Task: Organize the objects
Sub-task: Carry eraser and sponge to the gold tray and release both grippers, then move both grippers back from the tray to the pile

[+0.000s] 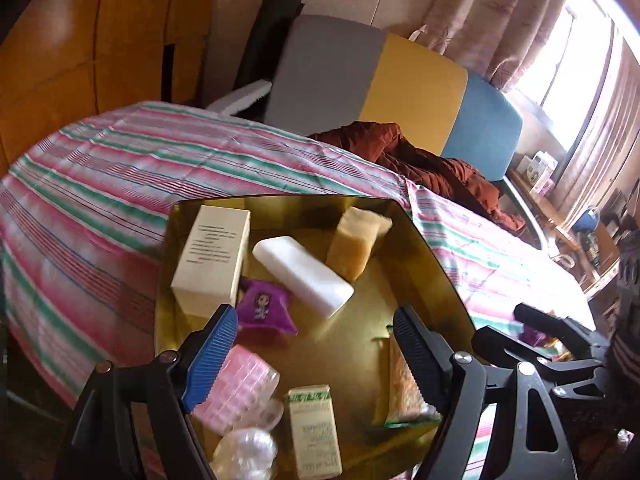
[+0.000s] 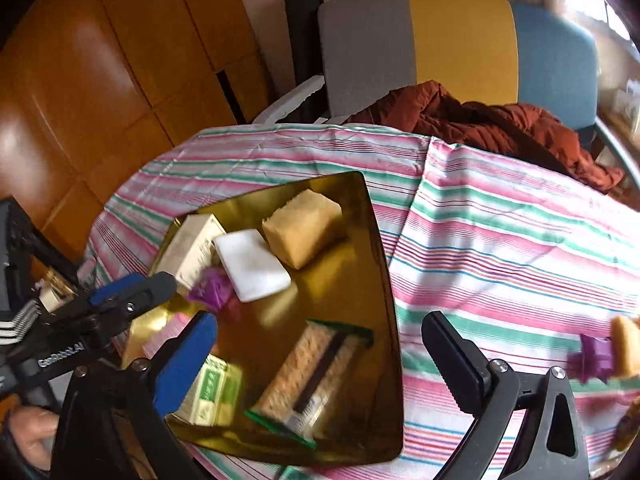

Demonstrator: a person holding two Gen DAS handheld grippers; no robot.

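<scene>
A gold tray (image 1: 362, 322) (image 2: 340, 280) lies on the striped tablecloth. It holds a cream box (image 1: 212, 256), a white block (image 1: 304, 276), a tan sponge (image 1: 354, 242), a purple sachet (image 1: 264, 306), a pink grid box (image 1: 240, 394), a small green-and-white box (image 1: 314, 428) and a cracker packet (image 2: 312, 380). My left gripper (image 1: 316, 356) hovers open over the tray's near half, nothing between its fingers. My right gripper (image 2: 320, 360) stands open above the cracker packet without touching it. The left gripper (image 2: 136, 286) also shows at the tray's left side.
A second purple sachet (image 2: 596, 358) and tan sponge (image 2: 626, 344) lie on the cloth (image 2: 500, 240) at the far right. A rust-brown jacket (image 2: 500, 120) is heaped at the table's back edge before a grey, yellow and blue chair (image 2: 460, 40). A hand (image 2: 28, 436) grips the left tool.
</scene>
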